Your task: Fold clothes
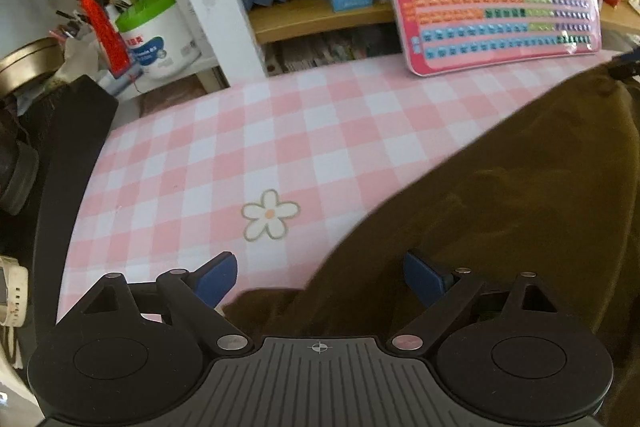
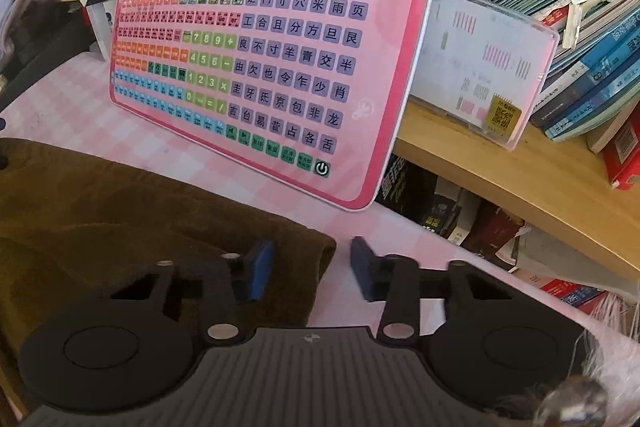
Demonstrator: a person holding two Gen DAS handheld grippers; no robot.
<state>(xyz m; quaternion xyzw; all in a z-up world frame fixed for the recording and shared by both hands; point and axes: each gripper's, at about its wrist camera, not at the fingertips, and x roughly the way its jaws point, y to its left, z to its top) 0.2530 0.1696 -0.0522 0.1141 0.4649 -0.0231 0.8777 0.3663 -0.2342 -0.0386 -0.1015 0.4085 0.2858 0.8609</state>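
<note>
A dark olive-brown garment [image 1: 500, 195] lies flat on a pink-and-white checked tablecloth [image 1: 240, 147]. My left gripper [image 1: 320, 277] is open, its blue pads [image 1: 218, 277] straddling the garment's near left edge, nothing clamped. In the right wrist view the same garment [image 2: 120, 211] fills the lower left. My right gripper [image 2: 310, 267] is open around the garment's right corner, with the left pad [image 2: 260, 267] over the cloth and the right pad over the tablecloth [image 2: 360, 223].
A pink learning keyboard toy [image 2: 260, 39] leans against a wooden bookshelf [image 2: 520, 179] full of books behind the table. A white pen pot [image 1: 160, 31] and red tassel [image 1: 104, 23] stand at far left. A black chair back [image 1: 68, 167] borders the table's left.
</note>
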